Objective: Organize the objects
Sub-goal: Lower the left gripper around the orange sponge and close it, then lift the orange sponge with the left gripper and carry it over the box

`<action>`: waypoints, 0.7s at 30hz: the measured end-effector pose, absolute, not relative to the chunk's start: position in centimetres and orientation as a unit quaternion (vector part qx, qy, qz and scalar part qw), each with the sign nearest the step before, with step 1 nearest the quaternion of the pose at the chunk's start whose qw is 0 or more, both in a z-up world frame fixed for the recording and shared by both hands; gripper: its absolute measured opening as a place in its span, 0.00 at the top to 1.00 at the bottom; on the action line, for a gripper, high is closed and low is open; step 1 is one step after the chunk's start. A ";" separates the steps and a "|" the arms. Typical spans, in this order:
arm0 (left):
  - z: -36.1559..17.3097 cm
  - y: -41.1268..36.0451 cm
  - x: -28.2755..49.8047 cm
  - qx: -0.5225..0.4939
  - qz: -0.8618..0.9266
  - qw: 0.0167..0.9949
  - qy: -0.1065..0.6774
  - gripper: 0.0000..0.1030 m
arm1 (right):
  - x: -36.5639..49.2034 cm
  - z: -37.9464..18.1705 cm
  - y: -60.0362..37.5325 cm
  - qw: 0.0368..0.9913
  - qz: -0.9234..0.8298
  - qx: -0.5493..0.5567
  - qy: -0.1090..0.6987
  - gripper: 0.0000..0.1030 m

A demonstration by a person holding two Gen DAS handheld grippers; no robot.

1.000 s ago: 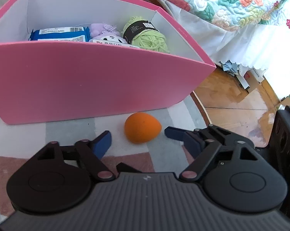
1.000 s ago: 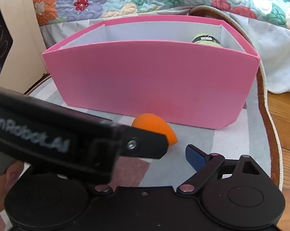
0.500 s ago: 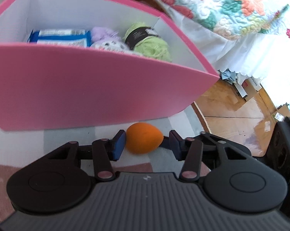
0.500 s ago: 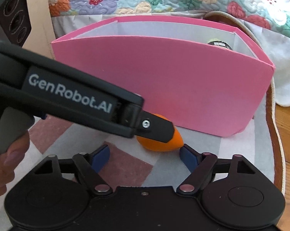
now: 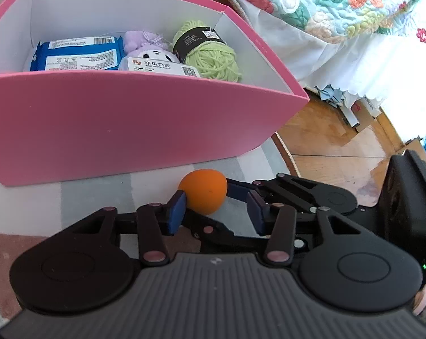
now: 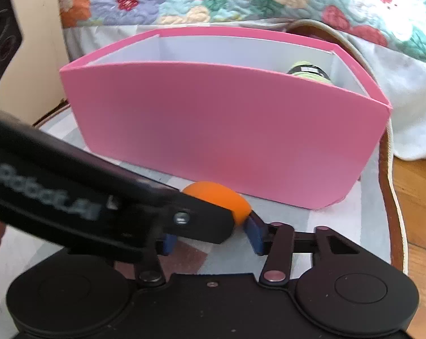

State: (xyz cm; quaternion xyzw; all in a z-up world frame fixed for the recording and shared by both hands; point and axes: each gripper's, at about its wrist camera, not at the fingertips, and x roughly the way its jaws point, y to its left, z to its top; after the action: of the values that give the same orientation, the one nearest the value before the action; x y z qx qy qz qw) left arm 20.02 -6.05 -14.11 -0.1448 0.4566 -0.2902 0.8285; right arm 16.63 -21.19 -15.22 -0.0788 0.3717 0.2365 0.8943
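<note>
- Step in hand, as we judge it: picking up the orange makeup sponge point(image 5: 203, 195) so it can go into the pink box point(image 5: 128, 124).
- Sponge location: on the rug point(image 5: 71, 195), just beside the box's near wall, at 12 o'clock from both tools.
- Left tongs point(image 5: 215, 212): jaws apart and narrowed around the sponge. The 9 o'clock pad touches it; the 3 o'clock pad stands off.
- Right tongs point(image 6: 210, 238): jaws apart, reaching in from 3 o'clock in the left wrist view. One blue pad tip touches the sponge, and that finger sits inside the left tongs' gap.
- Advice: we should let one tool take the grasp. Withdraw the right finger first, or the left tongs will pinch it along with the sponge.
- Squeeze across the widest part. The egg shape tapers, so a grip near the tip may squirt it out.
- Lift above the near wall before moving forward. The wall looks like thin card and would bow if bumped.
- Materials: the sponge is matte, smooth and looks like soft foam, so we expect it to compress. The rug is flat-woven in grey, white and dusty-red patches.
- Box contents: a blue wipes packet point(image 5: 77, 53) at 10 o'clock, a purple plush toy point(image 5: 148, 46) at 12, a white carton point(image 5: 162, 67) in front of it, and fuzzy green yarn point(image 5: 213, 56) at 1 o'clock.
- The barest part of the box floor shows at 2 o'clock, beside the yarn.
</note>
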 end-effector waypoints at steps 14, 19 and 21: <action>-13.5 -5.0 20.0 -0.126 -0.269 0.811 0.505 0.79 | 14.9 -14.6 -19.5 0.885 0.248 -0.140 0.368 0.52; -13.1 -4.8 19.5 -0.129 -0.259 0.812 0.507 0.79 | 15.4 -14.2 -19.7 0.879 0.247 -0.093 0.397 0.52; -13.2 -4.7 19.4 -0.131 -0.261 0.811 0.506 0.79 | 15.4 -14.0 -19.7 0.877 0.244 -0.084 0.405 0.52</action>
State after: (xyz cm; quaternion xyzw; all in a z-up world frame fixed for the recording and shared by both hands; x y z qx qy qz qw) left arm 19.39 -4.73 -13.20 -0.1308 0.5062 -0.2610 0.8115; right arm 15.39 -19.71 -13.97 -0.0844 0.4052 0.2439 0.8770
